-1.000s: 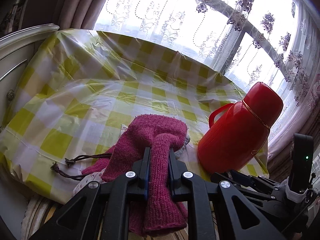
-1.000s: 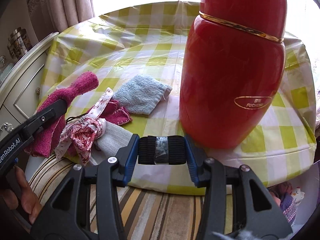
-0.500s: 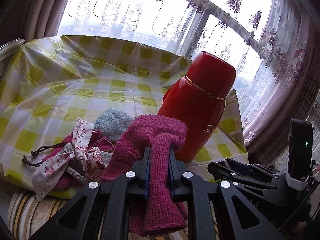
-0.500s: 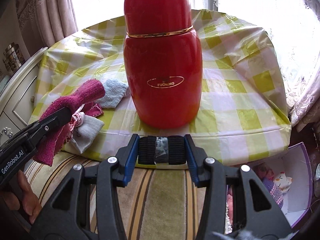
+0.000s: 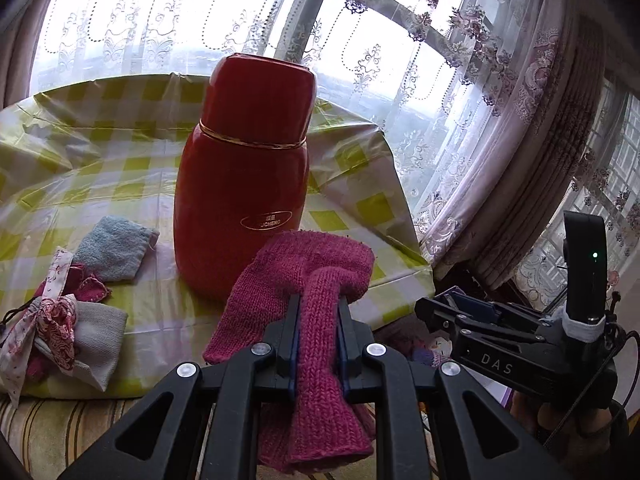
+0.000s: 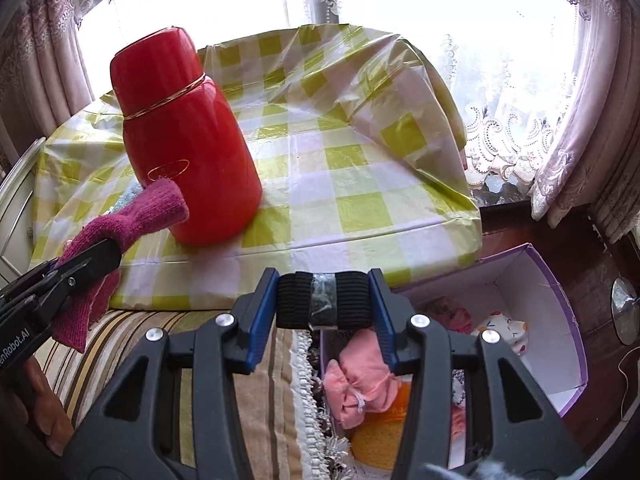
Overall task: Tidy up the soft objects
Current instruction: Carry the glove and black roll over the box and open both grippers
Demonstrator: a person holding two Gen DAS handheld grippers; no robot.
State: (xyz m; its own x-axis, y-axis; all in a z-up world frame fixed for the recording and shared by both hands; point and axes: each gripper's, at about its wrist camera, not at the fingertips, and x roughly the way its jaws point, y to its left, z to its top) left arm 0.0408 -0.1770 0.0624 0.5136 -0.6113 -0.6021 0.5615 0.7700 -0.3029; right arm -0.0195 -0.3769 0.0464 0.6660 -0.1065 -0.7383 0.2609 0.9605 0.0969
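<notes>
My left gripper (image 5: 319,312) is shut on a magenta knitted glove (image 5: 316,276) and holds it in the air before the table's front edge; the glove also shows in the right wrist view (image 6: 136,216). My right gripper (image 6: 325,300) is shut on a black elastic band roll (image 6: 325,300) with clear tape round its middle, held above the near edge of a purple box (image 6: 560,312). The box holds a pink cloth bundle (image 6: 360,384) and other soft items. A blue towel (image 5: 114,248), a grey pouch (image 5: 96,340) and a floral ribbon (image 5: 52,320) lie on the table at left.
A tall red thermos (image 5: 244,184) stands on the yellow-checked tablecloth (image 6: 360,168); it also shows in the right wrist view (image 6: 180,140). A striped cushion (image 6: 140,340) lies below the table edge. Lace curtains (image 5: 500,120) hang behind and at right.
Both grippers have swung right with their loads. The thermos has slid left in both views, and the purple box has come under the right gripper.
</notes>
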